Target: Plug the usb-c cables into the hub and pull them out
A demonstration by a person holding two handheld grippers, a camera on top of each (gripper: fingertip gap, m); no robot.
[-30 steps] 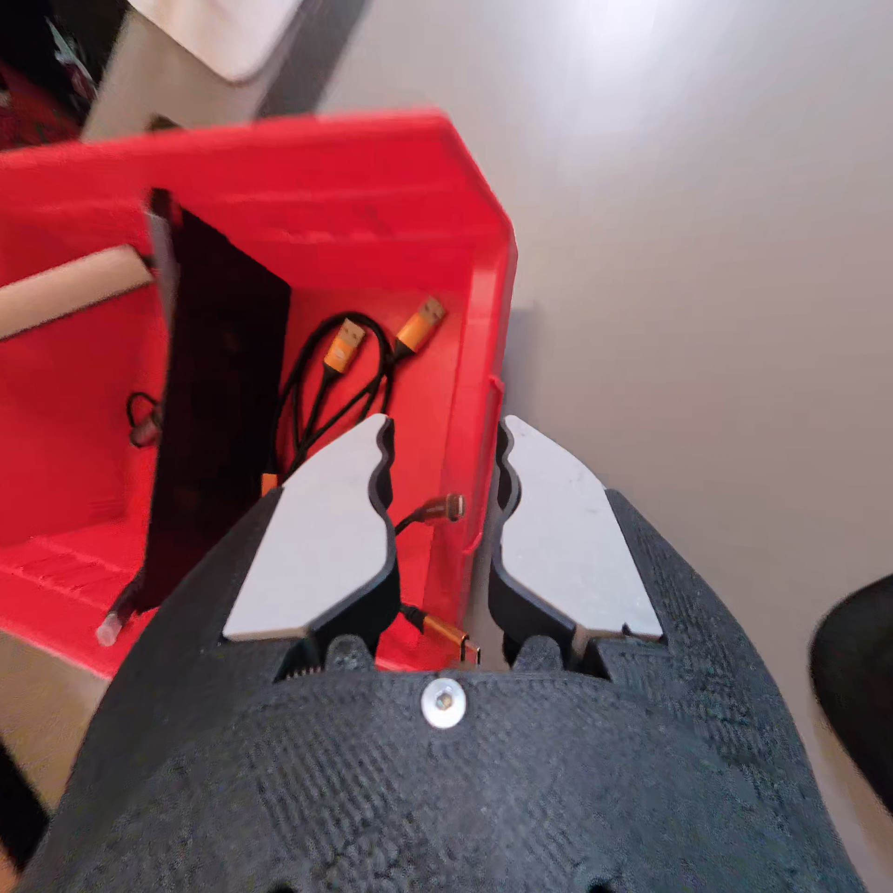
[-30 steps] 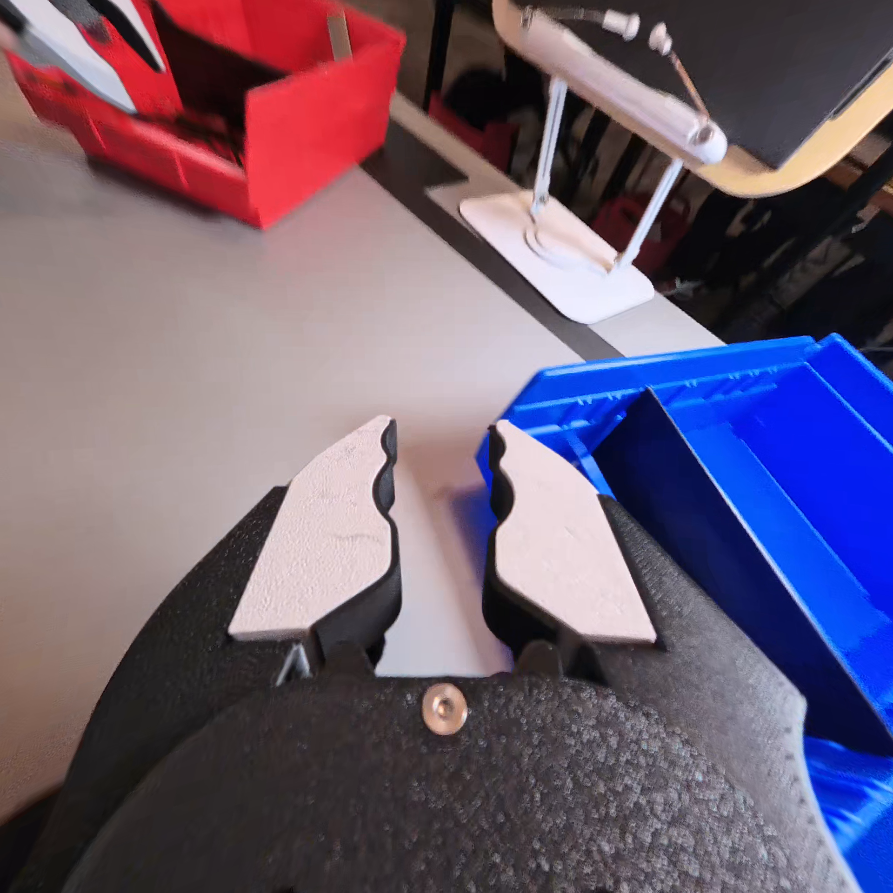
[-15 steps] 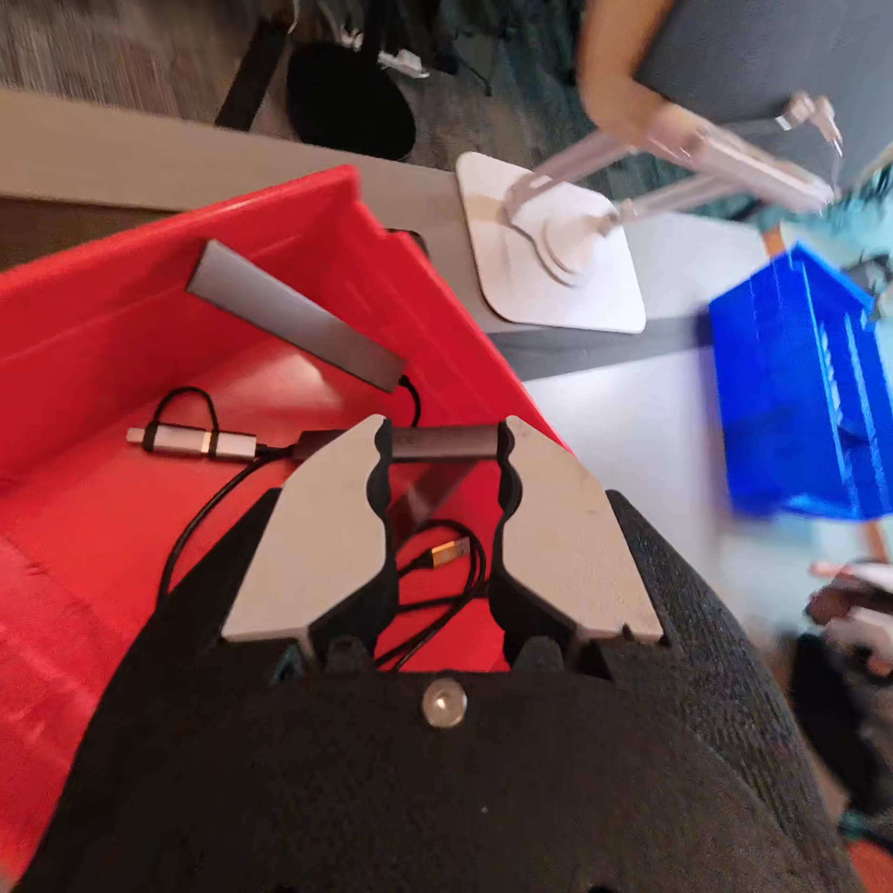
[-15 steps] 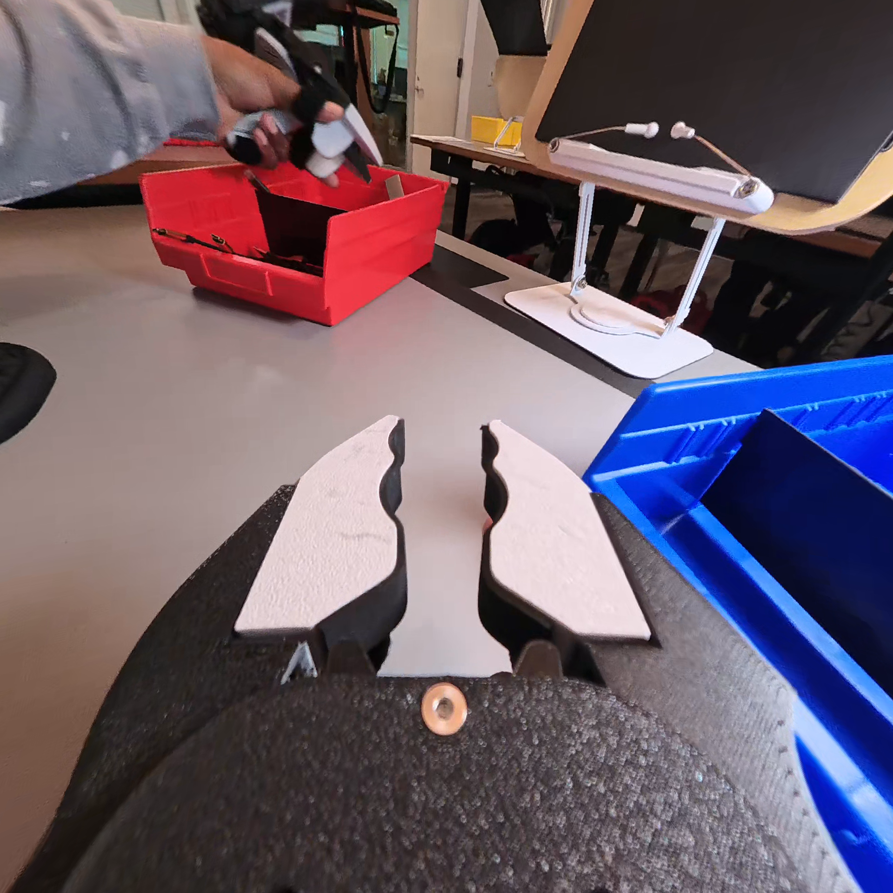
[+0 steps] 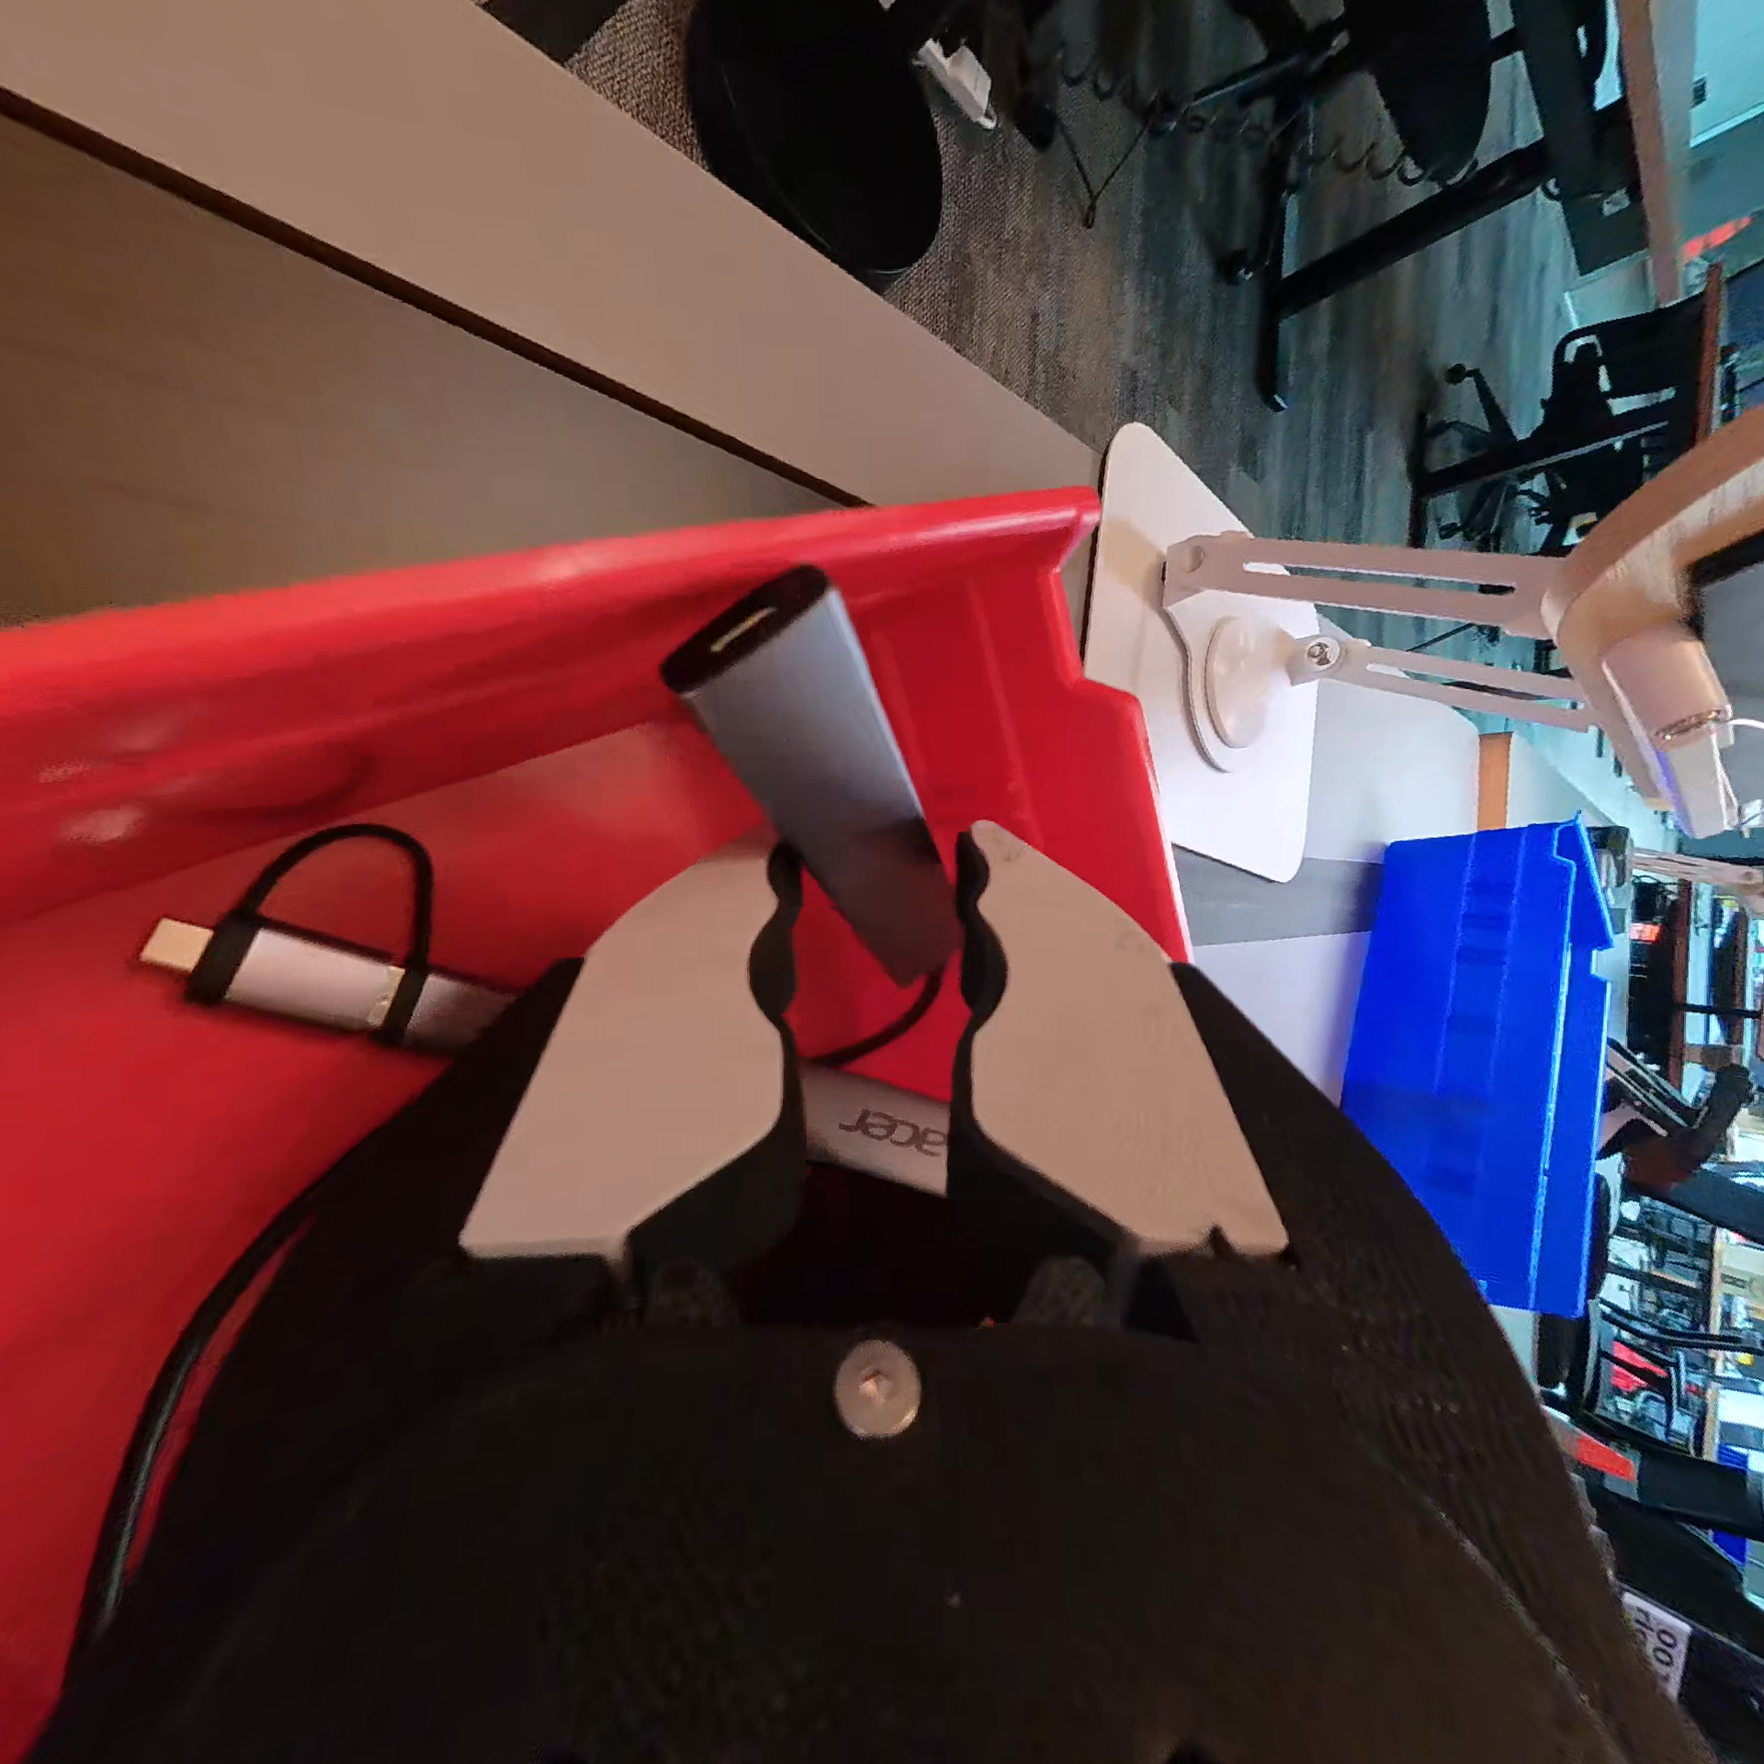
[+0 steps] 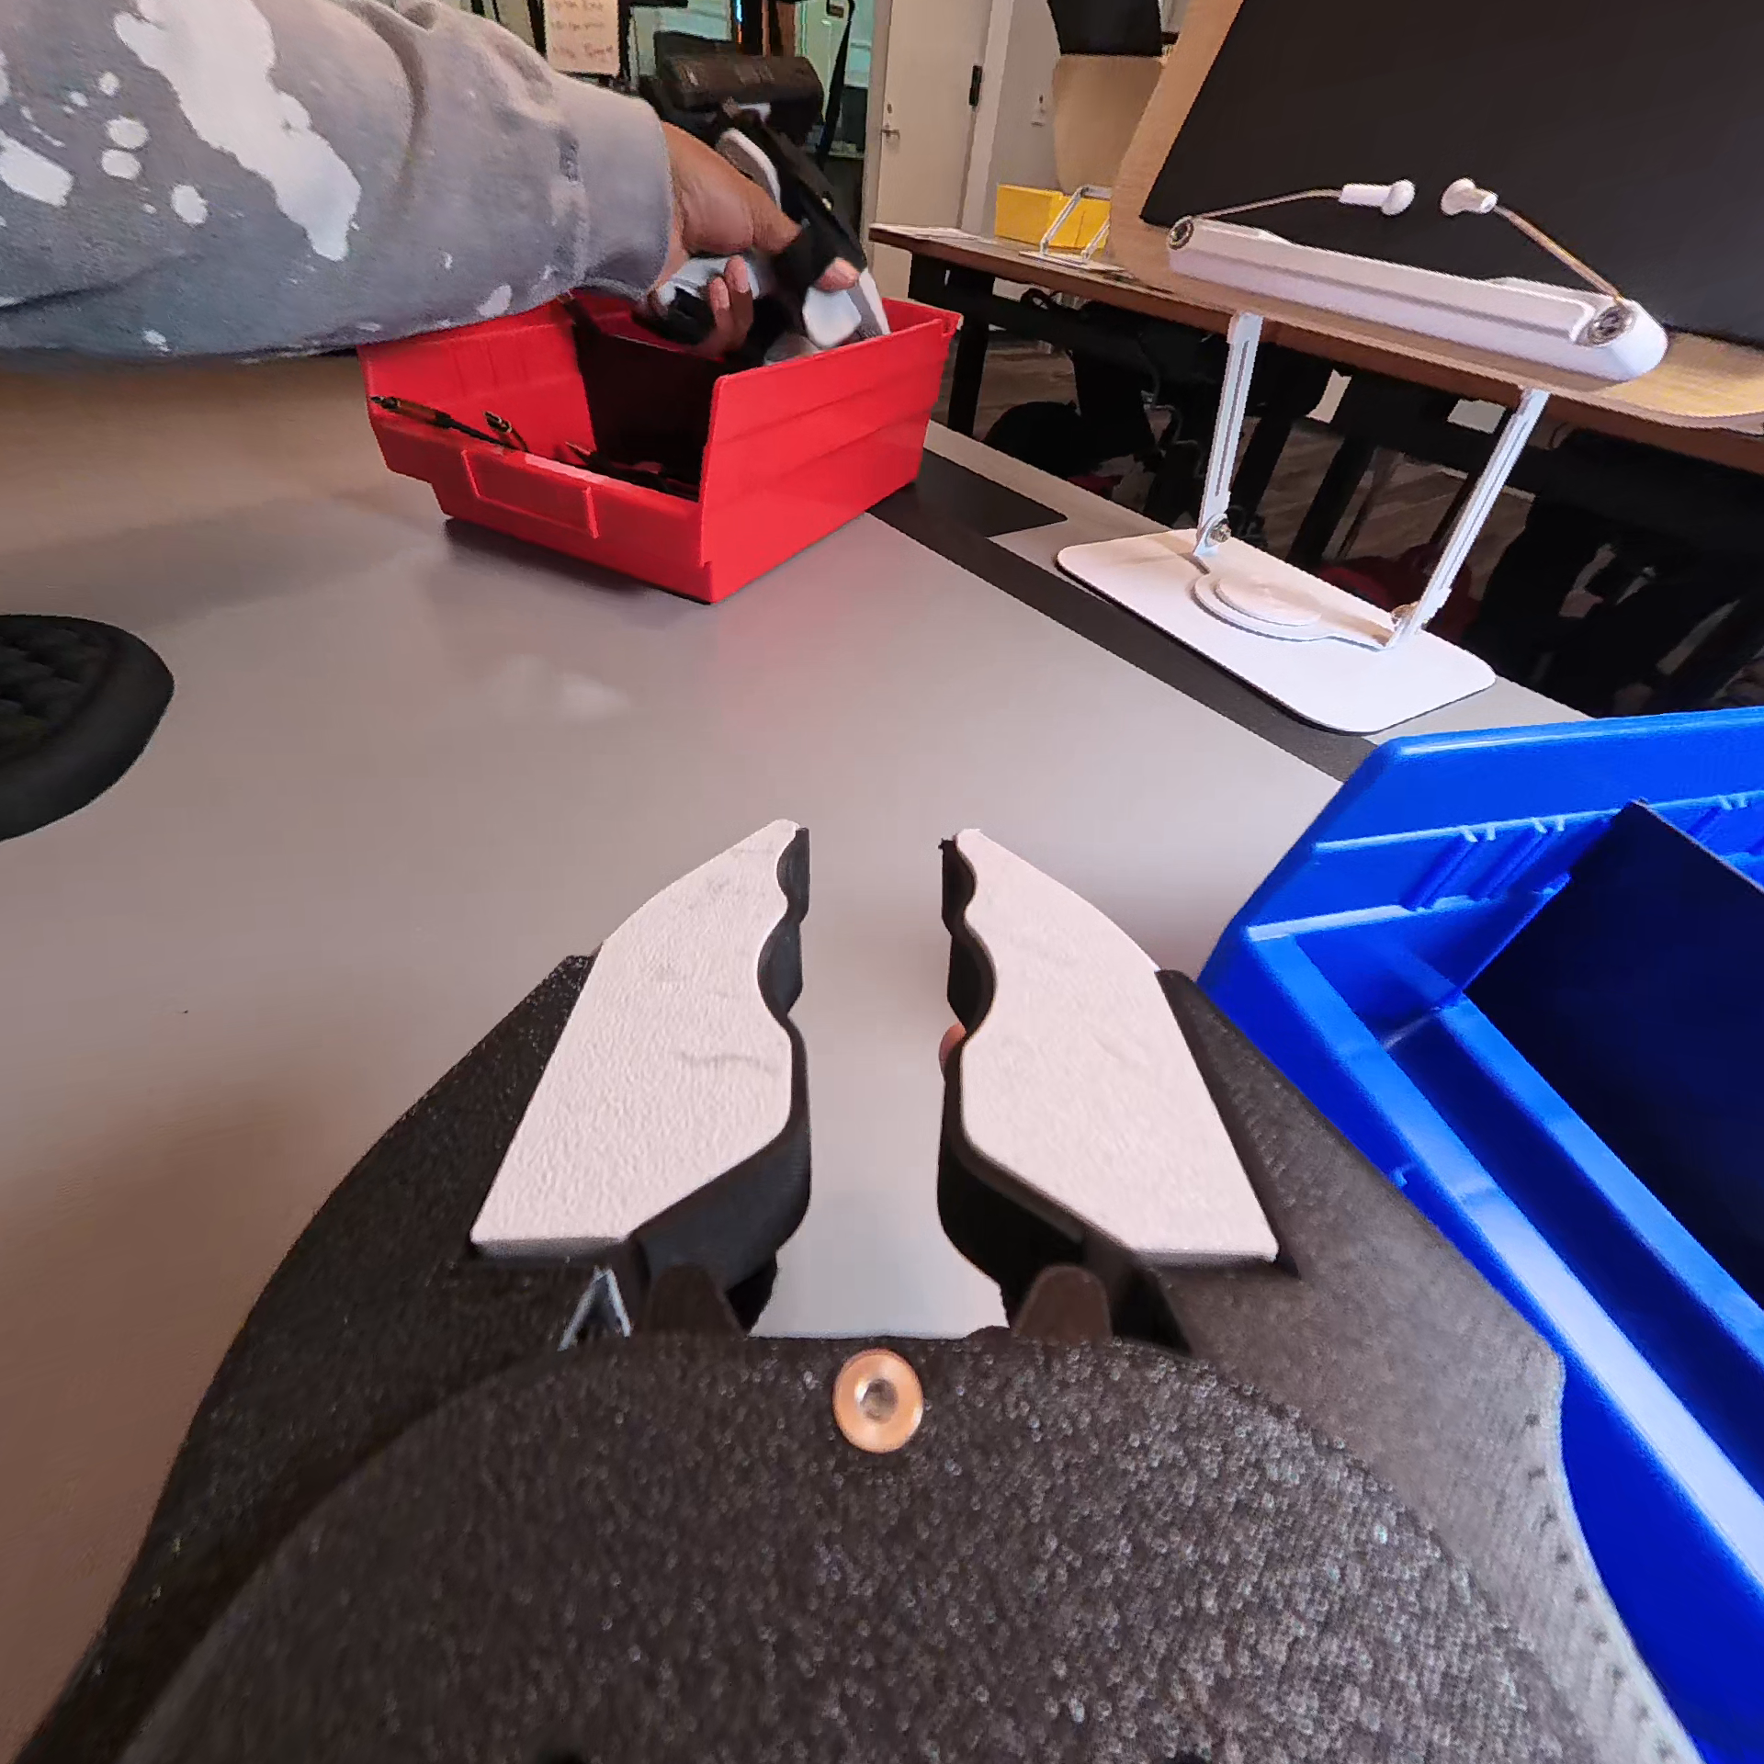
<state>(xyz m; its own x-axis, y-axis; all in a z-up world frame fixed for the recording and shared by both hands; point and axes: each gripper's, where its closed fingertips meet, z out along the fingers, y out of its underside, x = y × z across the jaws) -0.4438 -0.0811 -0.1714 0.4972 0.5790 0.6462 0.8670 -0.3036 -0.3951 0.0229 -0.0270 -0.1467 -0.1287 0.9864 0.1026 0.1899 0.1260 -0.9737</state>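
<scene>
In the left wrist view, a grey hub (image 5: 802,764) leans against the back wall of the red bin (image 5: 382,649), port end up. My left gripper (image 5: 871,850) is open, and the hub's lower end sits between its fingertips. A second grey hub (image 5: 888,1136) lies under the fingers. Its cable plug with a tethered adapter (image 5: 286,974) lies on the bin floor to the left. In the right wrist view, my right gripper (image 6: 873,840) is open and empty, low over the grey table (image 6: 477,764). The left gripper (image 6: 830,305) reaches into the red bin (image 6: 811,449), and orange-tipped cables (image 6: 430,415) lie in the bin's front compartment.
A blue bin (image 6: 1527,955) with a dark divider stands just right of my right gripper. A white stand (image 6: 1279,630) holding a board is at the table's far edge. A black round pad (image 6: 57,716) lies at the left. A black divider (image 6: 649,391) splits the red bin. The tips of one gripper are about 50 cm away from the tips of the other.
My left gripper swung from the cable compartment to the hub compartment and closed in on the leaning hub. My right gripper tilted level and stayed beside the blue bin.
</scene>
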